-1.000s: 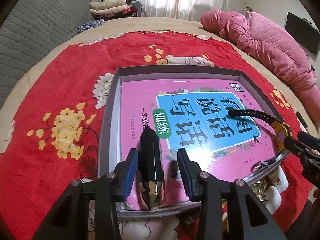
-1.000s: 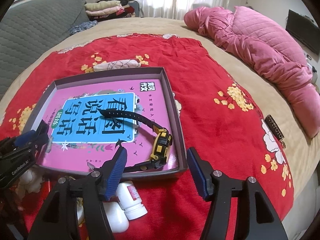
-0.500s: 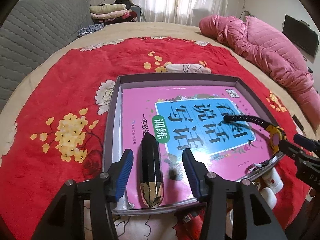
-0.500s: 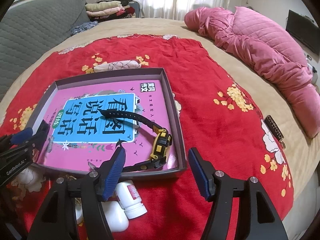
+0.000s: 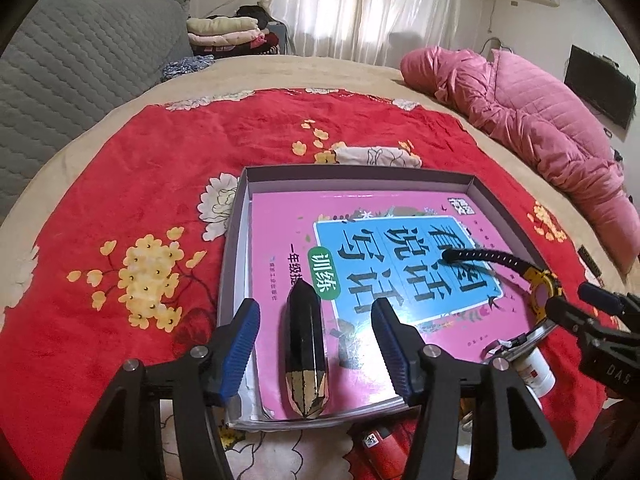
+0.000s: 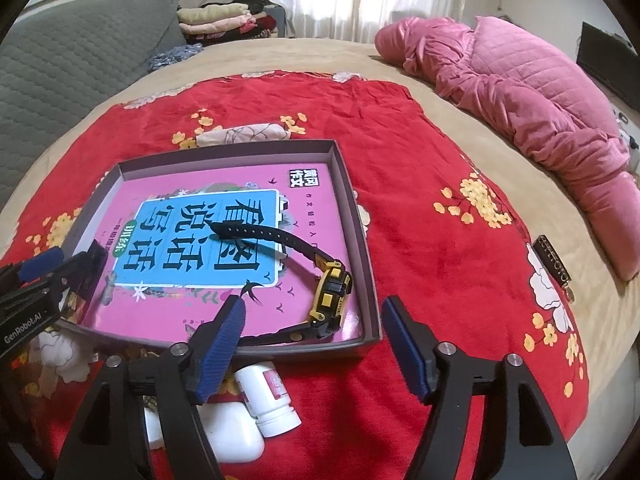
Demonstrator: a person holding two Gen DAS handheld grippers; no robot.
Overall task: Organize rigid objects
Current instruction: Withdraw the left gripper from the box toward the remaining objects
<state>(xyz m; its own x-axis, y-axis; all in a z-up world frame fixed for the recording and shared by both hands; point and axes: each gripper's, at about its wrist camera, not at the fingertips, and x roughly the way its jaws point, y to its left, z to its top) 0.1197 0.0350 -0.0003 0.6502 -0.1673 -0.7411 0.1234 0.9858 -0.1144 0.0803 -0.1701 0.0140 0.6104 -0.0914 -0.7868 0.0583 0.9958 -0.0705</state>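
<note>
The left gripper [image 5: 316, 340] was opening, its pads clear of the black case [image 5: 306, 354] between them. The right gripper [image 6: 312, 344], opening, held nothing; the watch [image 6: 330, 294] lay at 12 o'clock.

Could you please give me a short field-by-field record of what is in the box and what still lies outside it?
container: grey box on red blanket
in box: pink book; yellow-black watch; black crystal
outside, near edge: white bottle; white case; red lighter
left tool: opening, straddling crystal, not touching
right tool: opening, empty
</note>
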